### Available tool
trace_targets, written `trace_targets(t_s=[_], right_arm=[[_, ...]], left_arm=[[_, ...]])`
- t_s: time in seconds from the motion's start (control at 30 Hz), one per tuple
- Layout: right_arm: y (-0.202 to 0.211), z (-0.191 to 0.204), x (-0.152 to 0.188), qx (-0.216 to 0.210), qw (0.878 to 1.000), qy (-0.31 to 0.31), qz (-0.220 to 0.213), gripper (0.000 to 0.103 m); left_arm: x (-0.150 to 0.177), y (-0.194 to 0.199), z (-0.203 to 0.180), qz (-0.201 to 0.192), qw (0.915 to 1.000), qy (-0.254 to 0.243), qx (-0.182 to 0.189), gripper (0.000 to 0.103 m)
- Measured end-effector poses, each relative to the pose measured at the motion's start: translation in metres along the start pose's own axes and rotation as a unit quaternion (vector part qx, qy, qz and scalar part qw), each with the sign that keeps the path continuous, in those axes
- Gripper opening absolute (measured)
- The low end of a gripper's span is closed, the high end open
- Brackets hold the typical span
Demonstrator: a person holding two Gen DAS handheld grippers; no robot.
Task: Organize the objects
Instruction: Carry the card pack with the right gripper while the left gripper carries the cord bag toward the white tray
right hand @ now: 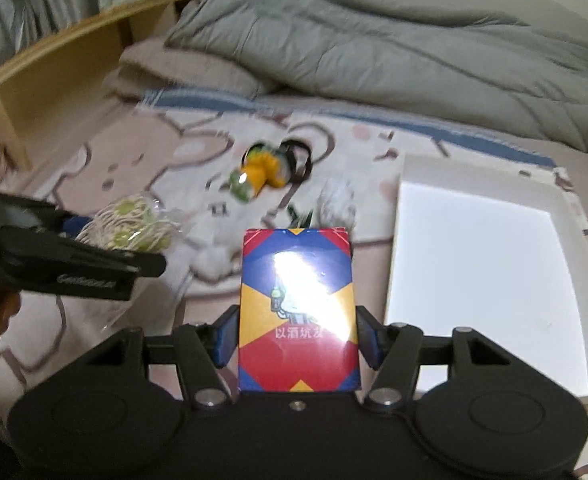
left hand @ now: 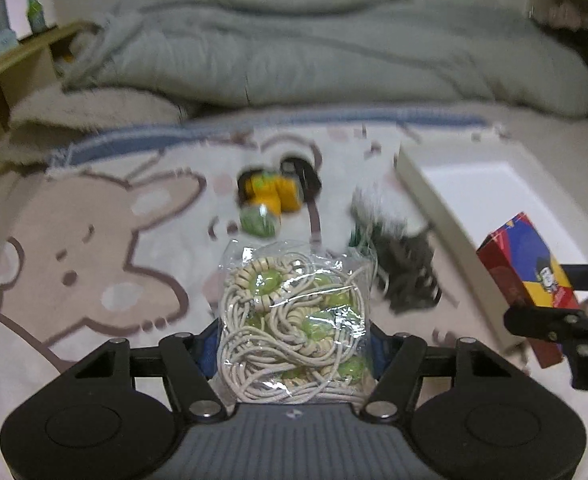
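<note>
Your left claw (left hand: 294,344) is closed on a clear bag of beaded cord (left hand: 294,320), the blue pads pressing its two sides, and holds it above the cartoon-print blanket (left hand: 93,240) on the bed. Ahead of that claw, further out on the blanket, lie a yellow toy (left hand: 271,194) with a black strap (left hand: 308,178) touching it, and to their right a blurred white and dark fluffy heap (left hand: 398,248).

Your right claw (right hand: 296,336) is clamped on a red, blue and yellow card box (right hand: 298,312), gripped by its long sides with the glossy face turned up to the camera. Just to the right of this claw sits the shallow white tray (right hand: 402,208) on the bed. The grey duvet (right hand: 374,40) is bunched well ahead of both claws.
</note>
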State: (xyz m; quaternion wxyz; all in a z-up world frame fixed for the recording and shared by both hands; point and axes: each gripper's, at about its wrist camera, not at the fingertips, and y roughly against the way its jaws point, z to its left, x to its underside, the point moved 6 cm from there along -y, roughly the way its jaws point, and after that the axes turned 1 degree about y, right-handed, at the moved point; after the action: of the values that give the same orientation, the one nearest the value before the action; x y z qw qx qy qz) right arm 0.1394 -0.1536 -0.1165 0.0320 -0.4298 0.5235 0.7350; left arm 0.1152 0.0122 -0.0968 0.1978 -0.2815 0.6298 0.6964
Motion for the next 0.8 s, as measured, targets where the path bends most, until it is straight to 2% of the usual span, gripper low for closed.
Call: trace_targets(t_s=[0.33,0.6,0.8], right_arm=[[0.025,-0.008,-0.024,0.022,0.997,-0.033,-0.062,0.060],[0.043,-0.014,-0.034,0.040,0.993,-0.049,-0.101,0.060],[0.053,-0.012,-0.037,0.041,0.992,-0.052,-0.110,0.060]], left_arm=[[-0.016,0.044,0.003,-0.077,0.9964,0.033,0.000,0.067],[-0.020,0.054,0.004,-0.094,0.9946,0.043,0.009,0.067],[-0.020,0.056,0.006,-0.099,0.9939,0.049,0.012,0.067]])
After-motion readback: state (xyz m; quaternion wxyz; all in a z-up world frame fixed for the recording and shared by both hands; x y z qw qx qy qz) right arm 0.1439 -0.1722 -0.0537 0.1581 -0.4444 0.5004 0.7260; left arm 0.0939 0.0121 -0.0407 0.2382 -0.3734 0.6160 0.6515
